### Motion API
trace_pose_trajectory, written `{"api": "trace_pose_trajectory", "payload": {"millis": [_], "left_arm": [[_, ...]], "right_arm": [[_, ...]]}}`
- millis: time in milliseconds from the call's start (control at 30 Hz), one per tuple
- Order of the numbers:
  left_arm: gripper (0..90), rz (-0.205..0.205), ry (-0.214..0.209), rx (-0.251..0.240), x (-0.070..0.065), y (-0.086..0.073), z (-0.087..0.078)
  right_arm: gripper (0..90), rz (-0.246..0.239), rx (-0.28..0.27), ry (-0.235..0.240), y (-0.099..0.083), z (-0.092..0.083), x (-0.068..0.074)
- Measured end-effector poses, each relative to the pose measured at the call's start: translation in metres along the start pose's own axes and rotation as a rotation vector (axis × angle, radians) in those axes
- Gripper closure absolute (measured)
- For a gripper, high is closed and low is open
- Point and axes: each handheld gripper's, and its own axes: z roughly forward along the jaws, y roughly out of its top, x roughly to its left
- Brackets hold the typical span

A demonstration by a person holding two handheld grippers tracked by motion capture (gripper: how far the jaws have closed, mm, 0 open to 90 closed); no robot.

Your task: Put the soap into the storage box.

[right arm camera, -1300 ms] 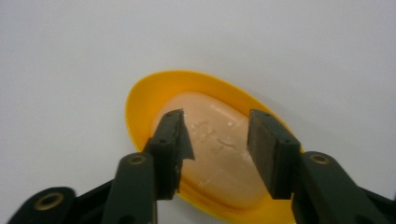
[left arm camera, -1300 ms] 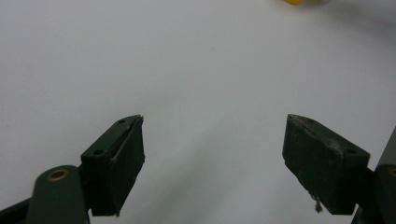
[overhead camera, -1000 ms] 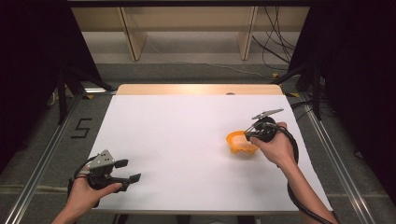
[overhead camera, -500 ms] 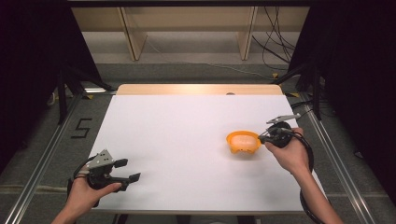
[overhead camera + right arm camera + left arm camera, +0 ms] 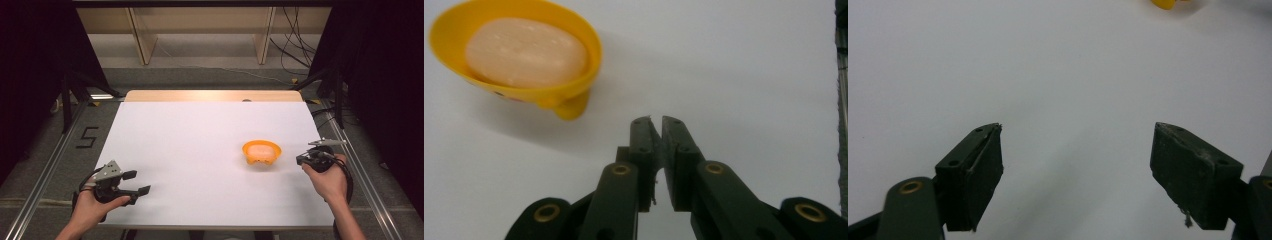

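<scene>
A yellow soap dish (image 5: 261,151) stands on the white table (image 5: 200,135), right of centre, with a pale peach bar of soap (image 5: 260,148) lying in it. In the right gripper view the dish (image 5: 519,55) and soap (image 5: 526,52) sit up and to the left of my jaws. My right gripper (image 5: 303,159) rests just right of the dish, apart from it; its jaws (image 5: 655,125) are shut with nothing between them. My left gripper (image 5: 137,183) sits at the table's front left, open and empty (image 5: 1075,155). A sliver of the dish (image 5: 1168,3) peeks in at the top.
A wooden strip (image 5: 212,95) borders the table's far edge. Metal rails (image 5: 47,165) run along both sides. Shelving legs (image 5: 142,35) and loose cables (image 5: 295,45) lie on the floor beyond. A "5" mark (image 5: 86,137) is on the floor at left.
My right gripper has pulled back to the right, away from the dish rim, and now sits beside it. The dish stays in place. The left gripper has not moved.
</scene>
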Motion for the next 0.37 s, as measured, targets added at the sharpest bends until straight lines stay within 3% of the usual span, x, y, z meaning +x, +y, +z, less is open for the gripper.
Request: {"api": "trace_pose_trajectory", "payload": {"millis": [100, 167, 200, 233, 300, 367], "left_arm": [[20.8, -0.017, 0.001, -0.004, 0.000, -0.001, 0.001], [20.8, -0.001, -0.002, -0.010, 0.001, -0.001, 0.002], [20.8, 0.002, -0.001, -0.003, 0.001, -0.001, 0.002], [20.8, 0.002, 0.002, -0.005, 0.001, -0.001, 0.002], [20.8, -0.005, -0.002, -0.007, 0.000, -0.001, 0.002], [20.8, -0.002, 0.009, -0.018, -0.001, -0.001, 0.002]], "right_arm": [[79.9, 0.032, -0.002, -0.028, -0.008, 0.005, -0.002], [77.4, 0.048, -0.004, -0.037, -0.012, 0.008, -0.003], [76.0, 0.027, -0.007, -0.051, -0.013, 0.010, -0.004], [74.0, 0.044, 0.027, -0.048, -0.016, 0.009, -0.001], [70.6, 0.009, 0.016, -0.053, -0.017, 0.011, -0.003], [68.4, 0.015, 0.018, -0.061, -0.016, 0.011, -0.002]]}}
